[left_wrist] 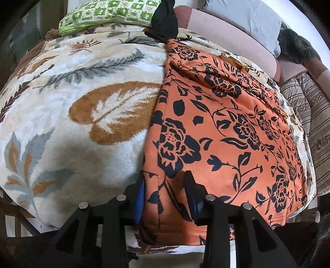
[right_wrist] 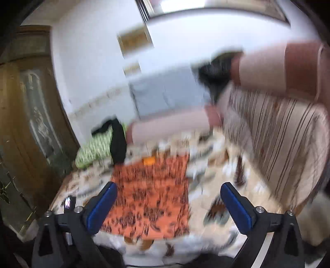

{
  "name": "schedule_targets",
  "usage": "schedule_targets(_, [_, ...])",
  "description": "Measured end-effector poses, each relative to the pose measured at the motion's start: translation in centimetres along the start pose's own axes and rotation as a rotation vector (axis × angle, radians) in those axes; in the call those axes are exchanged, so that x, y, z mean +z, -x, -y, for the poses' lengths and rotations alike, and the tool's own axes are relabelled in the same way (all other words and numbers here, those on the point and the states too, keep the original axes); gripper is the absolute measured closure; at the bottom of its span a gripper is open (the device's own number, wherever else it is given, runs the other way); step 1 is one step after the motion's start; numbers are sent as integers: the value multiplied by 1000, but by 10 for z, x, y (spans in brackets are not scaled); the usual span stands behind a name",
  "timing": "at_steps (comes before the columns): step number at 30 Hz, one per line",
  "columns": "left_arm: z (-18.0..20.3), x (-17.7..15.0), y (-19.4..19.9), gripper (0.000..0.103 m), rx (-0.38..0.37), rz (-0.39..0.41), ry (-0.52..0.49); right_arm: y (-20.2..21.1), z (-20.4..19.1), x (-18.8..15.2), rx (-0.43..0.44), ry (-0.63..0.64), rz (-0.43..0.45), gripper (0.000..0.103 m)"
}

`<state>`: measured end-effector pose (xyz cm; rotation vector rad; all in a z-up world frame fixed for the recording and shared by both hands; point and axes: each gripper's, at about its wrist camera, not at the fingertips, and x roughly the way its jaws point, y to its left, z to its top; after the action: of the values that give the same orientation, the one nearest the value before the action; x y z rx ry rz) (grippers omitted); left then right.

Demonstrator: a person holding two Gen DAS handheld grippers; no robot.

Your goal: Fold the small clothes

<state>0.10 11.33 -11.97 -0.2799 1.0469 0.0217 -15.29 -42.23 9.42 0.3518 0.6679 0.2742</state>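
On the left, the left gripper (left_wrist: 165, 198) sits low at the near edge of the bed, angled down onto the orange floral garment (left_wrist: 222, 123). Its jaws stand narrow, one blue pad on each side of the garment's near left corner, where the cloth humps up between them. Whether the pads press the fabric or have just slackened, I cannot tell from here.

The garment lies flat on the leafy fleece blanket (left_wrist: 78, 107), already a tidy rectangle. Its long axis runs away from that gripper, from the near hem toward the far end, where a black cloth (left_wrist: 165, 20) is draped beside a green checked pillow (left_wrist: 107, 14). Its left edge runs straight up the bed from the gripper, so the rest of the cloth spreads to that gripper's right.

Further right, the right gripper (right_wrist: 169, 206) is high above the bed with its jaws spread wide and nothing between them. Its view is smeared with motion. From there the garment (right_wrist: 150, 193) lies below and ahead, well apart from the fingers, with the striped cushions (right_wrist: 274, 144) off to the right.

So the left hand is plainly the nearer one, right at the near hem. To my eye, any next fold along the length would start there.
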Motion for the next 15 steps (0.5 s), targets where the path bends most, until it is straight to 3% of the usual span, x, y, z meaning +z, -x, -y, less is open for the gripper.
schedule_targets(3, [1,-1,0,64,-1,1,-6,-119,32,-25,71,-107,-266,4])
schedule_targets(6, [1,-1,-1,63,-3,2,-15,-215,68,-51,38,-161,-415,31])
schedule_targets(9, [2,-1,-2,57,-10,2,-22,-265,90,-69,-43,-203,-534,35])
schedule_targets(12, [10,-2,-4,57,23,7,-53,-267,81,-71,-27,-146,-551,37])
schedule_targets(13, [13,-2,-5,60,47,5,-68,-267,79,-72,-5,-147,-574,61])
schedule_targets(14, [15,-1,-5,72,64,6,-81,-268,82,-76,-1,-152,-599,85])
schedule_targets(15, [18,-1,-4,84,76,6,-97,-270,87,-79,3,-166,-611,85])
